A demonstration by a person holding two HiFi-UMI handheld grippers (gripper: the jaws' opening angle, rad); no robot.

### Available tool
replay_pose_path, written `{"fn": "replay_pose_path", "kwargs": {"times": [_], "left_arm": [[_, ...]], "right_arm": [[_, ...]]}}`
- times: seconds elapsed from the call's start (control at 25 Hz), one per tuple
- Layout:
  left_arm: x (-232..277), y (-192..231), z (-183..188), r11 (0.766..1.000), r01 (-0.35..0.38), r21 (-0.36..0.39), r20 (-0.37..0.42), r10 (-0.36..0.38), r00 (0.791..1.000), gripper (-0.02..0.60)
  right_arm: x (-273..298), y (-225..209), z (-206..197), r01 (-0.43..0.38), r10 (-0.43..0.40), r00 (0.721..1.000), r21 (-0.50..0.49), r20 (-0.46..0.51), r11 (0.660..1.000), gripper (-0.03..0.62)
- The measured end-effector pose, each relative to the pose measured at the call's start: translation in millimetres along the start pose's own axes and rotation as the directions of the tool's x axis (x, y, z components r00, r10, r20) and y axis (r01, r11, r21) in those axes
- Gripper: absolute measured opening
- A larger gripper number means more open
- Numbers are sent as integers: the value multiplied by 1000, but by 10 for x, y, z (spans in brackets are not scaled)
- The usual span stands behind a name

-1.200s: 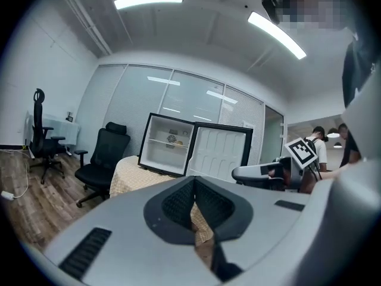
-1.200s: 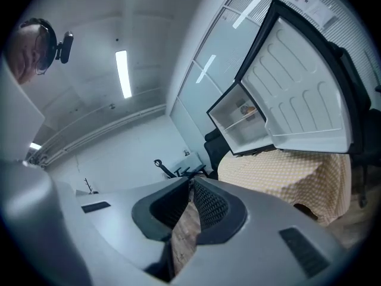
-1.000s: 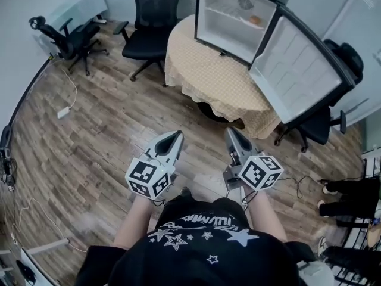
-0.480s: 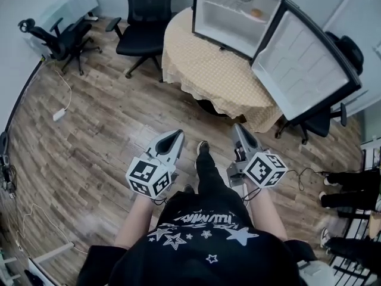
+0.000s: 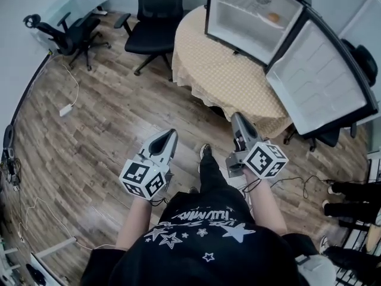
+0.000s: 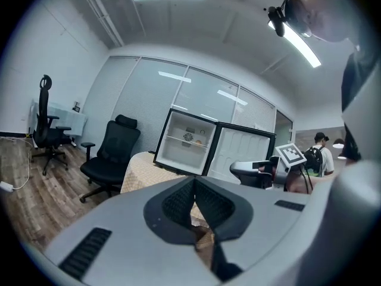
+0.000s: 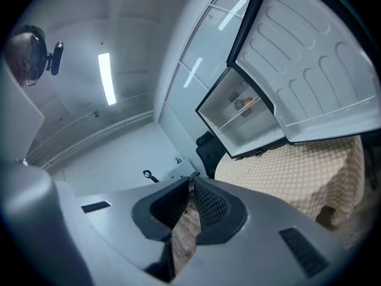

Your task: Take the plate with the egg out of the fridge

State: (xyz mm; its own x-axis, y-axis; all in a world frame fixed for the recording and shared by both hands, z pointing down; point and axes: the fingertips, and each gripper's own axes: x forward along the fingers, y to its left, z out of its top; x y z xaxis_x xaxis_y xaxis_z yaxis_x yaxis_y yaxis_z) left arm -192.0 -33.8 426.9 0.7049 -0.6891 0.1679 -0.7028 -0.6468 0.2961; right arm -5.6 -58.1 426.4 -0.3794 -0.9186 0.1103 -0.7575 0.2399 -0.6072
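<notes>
A small fridge (image 5: 250, 16) stands open on a round table (image 5: 226, 76) with a yellow cloth, ahead and to the right. On its upper shelf lies an orange-topped plate with the egg (image 5: 273, 17), also small in the left gripper view (image 6: 202, 132) and the right gripper view (image 7: 246, 103). My left gripper (image 5: 171, 133) is held at waist height over the wooden floor, shut and empty. My right gripper (image 5: 236, 117) is level with it, near the table's edge, also shut with nothing in it. Both are well short of the fridge.
The fridge door (image 5: 321, 82) swings out to the right over the table's edge. A black office chair (image 5: 152, 16) stands left of the table and another (image 5: 65, 31) by the far wall. Cables (image 5: 65, 109) lie on the floor at left. People's legs (image 5: 351, 192) show at right.
The person has stepped forward, one foot now ahead between the grippers. Table and fridge are nearer and shifted right in view. Both grippers stay shut.
</notes>
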Motion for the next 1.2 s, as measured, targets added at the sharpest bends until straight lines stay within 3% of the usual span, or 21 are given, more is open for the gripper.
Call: {"fn": "replay_pose_path", "kwargs": {"times": [0.6,1.2], "left_arm": [[1199,227,651,993,24,119,-2,-24,1000,3],[2490,485,1102,983,77,170,-3,-77,997,3]], "right_arm": [[793,-715,777,45,-45,999,-16,29,999,43],[1741,-1473,1525,42,-47,996,55,76,998,43]]}}
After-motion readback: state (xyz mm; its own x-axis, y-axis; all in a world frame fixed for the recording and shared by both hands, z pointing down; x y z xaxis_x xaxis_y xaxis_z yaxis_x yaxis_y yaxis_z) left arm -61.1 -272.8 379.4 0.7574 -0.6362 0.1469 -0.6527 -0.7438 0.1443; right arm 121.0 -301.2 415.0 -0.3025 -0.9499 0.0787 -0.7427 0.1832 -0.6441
